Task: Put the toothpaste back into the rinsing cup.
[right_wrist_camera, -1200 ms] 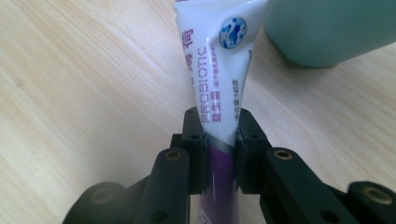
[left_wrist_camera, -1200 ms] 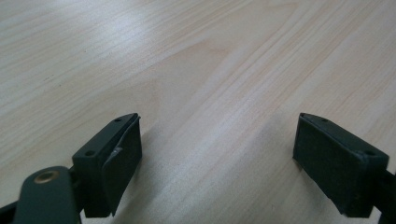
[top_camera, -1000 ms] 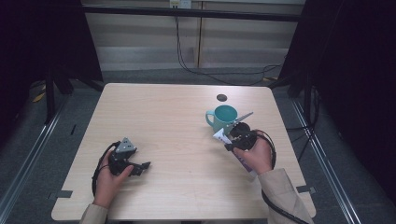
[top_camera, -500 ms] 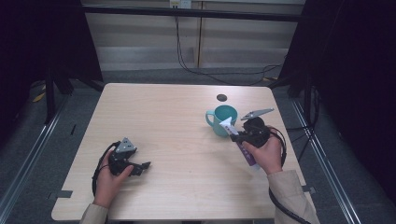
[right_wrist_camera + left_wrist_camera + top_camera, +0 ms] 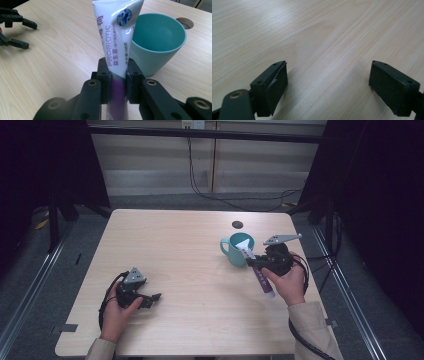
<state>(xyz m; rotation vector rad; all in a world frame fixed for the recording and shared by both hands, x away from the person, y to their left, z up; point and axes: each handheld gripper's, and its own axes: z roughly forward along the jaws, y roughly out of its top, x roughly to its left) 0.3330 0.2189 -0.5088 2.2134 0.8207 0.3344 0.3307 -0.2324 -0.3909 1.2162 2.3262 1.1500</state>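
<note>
On the wooden table (image 5: 190,250) stood one teal cup (image 5: 235,251), nothing visible inside it. One white-and-purple tube (image 5: 115,45) was clamped between the jaws of the right gripper (image 5: 117,75), its flat white end raised just at the cup's rim. The left gripper (image 5: 328,82) rested near the table's front left, jaws wide apart and empty.

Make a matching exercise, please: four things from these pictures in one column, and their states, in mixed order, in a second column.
Things:
1. left gripper
2. right gripper
3. teal cup
4. toothpaste tube

States:
A. empty, standing upright on the table
B. clamped between two jaws
C. open, holding nothing
D. shut on a tube

Pairs: 1-C, 2-D, 3-A, 4-B
</note>
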